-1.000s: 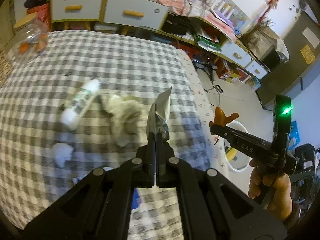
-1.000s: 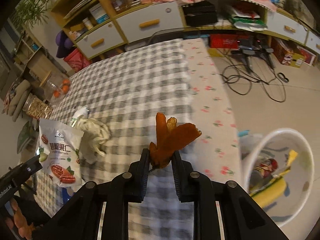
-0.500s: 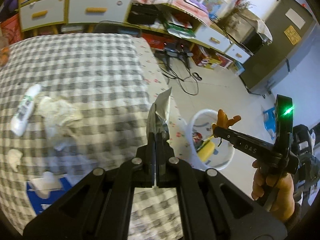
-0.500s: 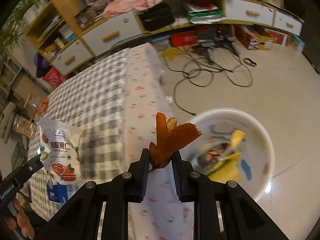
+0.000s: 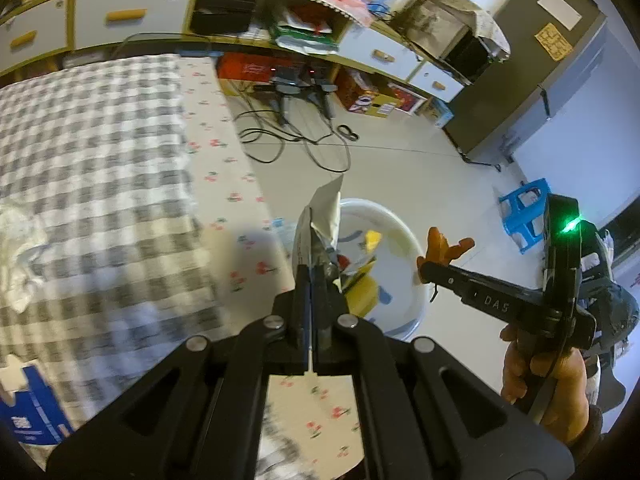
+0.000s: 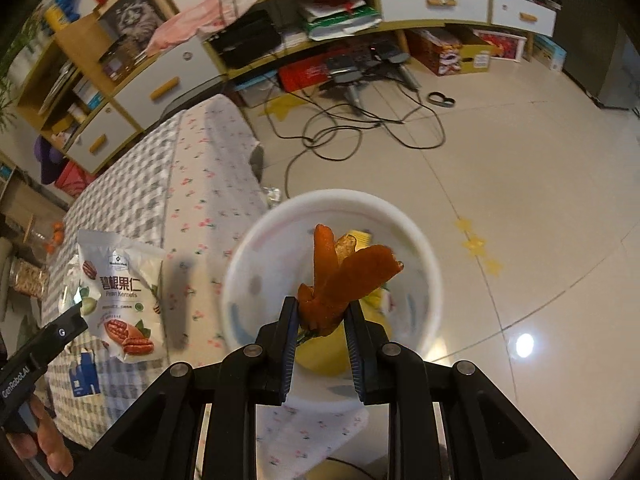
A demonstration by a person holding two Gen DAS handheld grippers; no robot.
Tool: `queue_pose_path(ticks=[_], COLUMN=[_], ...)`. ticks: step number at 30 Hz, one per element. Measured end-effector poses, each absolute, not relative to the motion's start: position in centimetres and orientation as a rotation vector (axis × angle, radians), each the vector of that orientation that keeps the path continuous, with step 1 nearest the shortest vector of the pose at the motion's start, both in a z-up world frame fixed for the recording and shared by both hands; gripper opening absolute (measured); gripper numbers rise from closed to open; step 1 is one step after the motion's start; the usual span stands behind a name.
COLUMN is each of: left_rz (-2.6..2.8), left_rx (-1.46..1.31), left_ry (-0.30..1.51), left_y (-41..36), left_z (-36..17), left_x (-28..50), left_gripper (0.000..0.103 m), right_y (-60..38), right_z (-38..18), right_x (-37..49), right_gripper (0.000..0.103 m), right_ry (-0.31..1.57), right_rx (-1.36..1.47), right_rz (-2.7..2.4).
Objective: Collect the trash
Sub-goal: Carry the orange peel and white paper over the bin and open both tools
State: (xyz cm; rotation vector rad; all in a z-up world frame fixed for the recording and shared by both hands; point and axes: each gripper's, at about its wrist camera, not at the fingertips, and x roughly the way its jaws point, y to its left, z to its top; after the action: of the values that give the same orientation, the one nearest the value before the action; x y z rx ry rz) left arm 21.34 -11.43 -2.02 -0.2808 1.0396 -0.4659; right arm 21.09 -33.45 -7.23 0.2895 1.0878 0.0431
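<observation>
My left gripper [image 5: 312,272] is shut on a pecan snack bag [image 5: 322,216], seen edge-on here and face-on in the right wrist view [image 6: 120,292]. My right gripper [image 6: 322,308] is shut on a piece of orange peel [image 6: 344,276] and holds it right above the white trash bin [image 6: 256,240]. The bin [image 5: 404,240] stands on the floor beside the table and holds yellow and mixed trash. In the left wrist view the right gripper [image 5: 430,266] with the peel [image 5: 444,246] hovers by the bin's right rim.
The checked tablecloth table [image 5: 100,168] is to the left, with a crumpled tissue [image 5: 20,256] and a blue box [image 5: 28,416] on it. Cables [image 6: 360,124] lie on the tiled floor. Cabinets [image 5: 120,12] line the back wall. A blue stool [image 5: 524,216] stands at the right.
Both grippers have swung right, off the table and toward the bin. The peel is now above the bin's opening. The snack bag is now at the bin's near edge.
</observation>
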Motion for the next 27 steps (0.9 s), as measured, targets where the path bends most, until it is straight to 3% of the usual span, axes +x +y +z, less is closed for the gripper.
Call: queue_pose_path(ticks=[9,11,12,13,15,27], left_rz=[-0.527,-0.526,-0.52,-0.502,-0.455,-0.342], left_rx=[-0.256,-0.252,-0.252,-0.257,-0.254,-0.174], left_ry=[1.034,1.038,1.057,1.079,1.087,1.147], left_y=[-15.1,-15.3,-15.5,-15.4,-15.3,-13.3], left_z=[-3.5,-3.9,-4.1,-4.4,-4.5,-4.8], left_x=[22.2,22.5,22.8,22.9,22.9,21.9], left_gripper=[0.0,0.004,0.023,0.052,0.078,0.086], right_y=[-36.3,-36.7,-36.9,-37.1,-37.3,-36.6], right_z=[-7.3,-7.4,-7.5,-7.5,-7.5,-7.4], right_x=[19.8,19.7,19.7,19.7,19.6,20.0], right_gripper=[0.024,0.024,0.024,0.024,0.024,0.027], right_ry=[1.082,1.085,1.085,1.086,1.086,1.082], right_rx=[0.323,0.324,0.325,0.326,0.328,0.326], right_rz=[0.013,0.008,0.005,0.004,0.001,0.009])
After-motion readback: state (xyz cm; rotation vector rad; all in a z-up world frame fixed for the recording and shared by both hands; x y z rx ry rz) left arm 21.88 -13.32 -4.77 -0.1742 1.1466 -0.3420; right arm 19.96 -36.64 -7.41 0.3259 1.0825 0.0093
